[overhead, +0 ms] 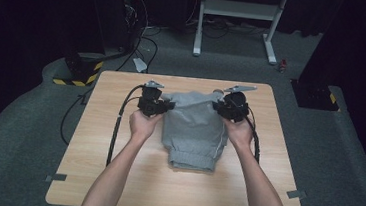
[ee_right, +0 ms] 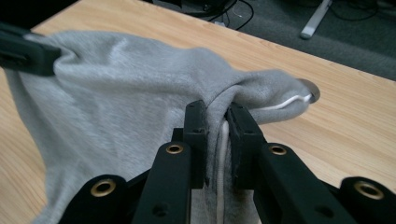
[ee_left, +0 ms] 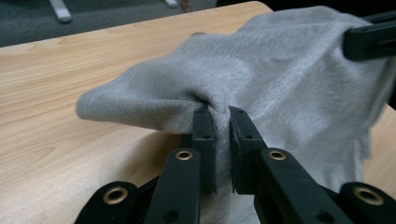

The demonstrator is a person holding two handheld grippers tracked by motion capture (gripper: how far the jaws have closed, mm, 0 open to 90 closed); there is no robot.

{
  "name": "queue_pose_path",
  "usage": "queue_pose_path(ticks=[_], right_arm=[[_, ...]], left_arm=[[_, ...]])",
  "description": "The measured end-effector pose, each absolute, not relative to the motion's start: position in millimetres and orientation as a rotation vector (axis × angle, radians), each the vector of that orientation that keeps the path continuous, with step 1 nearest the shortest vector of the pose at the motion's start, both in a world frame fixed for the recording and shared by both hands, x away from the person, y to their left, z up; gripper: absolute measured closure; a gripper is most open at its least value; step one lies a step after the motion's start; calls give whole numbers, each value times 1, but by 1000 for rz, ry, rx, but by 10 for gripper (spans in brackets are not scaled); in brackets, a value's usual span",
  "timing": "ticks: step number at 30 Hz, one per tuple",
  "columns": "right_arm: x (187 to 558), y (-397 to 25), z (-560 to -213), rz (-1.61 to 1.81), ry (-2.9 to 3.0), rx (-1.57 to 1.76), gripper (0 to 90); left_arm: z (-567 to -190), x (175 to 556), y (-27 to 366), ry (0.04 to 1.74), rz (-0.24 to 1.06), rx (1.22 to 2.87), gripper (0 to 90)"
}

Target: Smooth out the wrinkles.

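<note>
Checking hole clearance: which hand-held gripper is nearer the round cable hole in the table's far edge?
Right. The right hand-held gripper pinches the grey sweatpants just beside the hole; the left hand-held gripper grips the opposite side, farther away.

A fold of grey garment (ee_right: 140,88) with a white seam line is pinched between the two black jaws of the right hand-held gripper (ee_right: 217,135). The cloth is held lifted above the wooden surface (ee_right: 345,112).

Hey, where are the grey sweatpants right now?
In the high view the grey sweatpants lie mid-table on the wooden table, their far edge pinched by the left gripper and the right gripper.
</note>
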State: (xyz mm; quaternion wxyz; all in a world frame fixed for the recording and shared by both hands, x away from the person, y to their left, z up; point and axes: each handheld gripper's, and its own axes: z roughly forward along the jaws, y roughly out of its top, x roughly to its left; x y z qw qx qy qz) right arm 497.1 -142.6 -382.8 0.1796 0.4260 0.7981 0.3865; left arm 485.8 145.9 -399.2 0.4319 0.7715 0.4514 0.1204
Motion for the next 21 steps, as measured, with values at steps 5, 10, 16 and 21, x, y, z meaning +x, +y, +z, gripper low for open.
queue_pose_path(ticks=[5, 10, 16, 21], right_arm=[[480, -147, -395, 1138, 2267, 1168, 792], [470, -150, -406, 1143, 2281, 1180, 792], [491, -156, -408, 1192, 2279, 1293, 795], [519, -154, -380, 1166, 2243, 1307, 796]], left_arm=[[-409, 473, 151, 1101, 270, 1928, 824], [-413, 468, 147, 1081, 265, 1961, 824], [-413, 488, 141, 1125, 278, 1989, 827], [-387, 507, 141, 1132, 315, 1918, 829]])
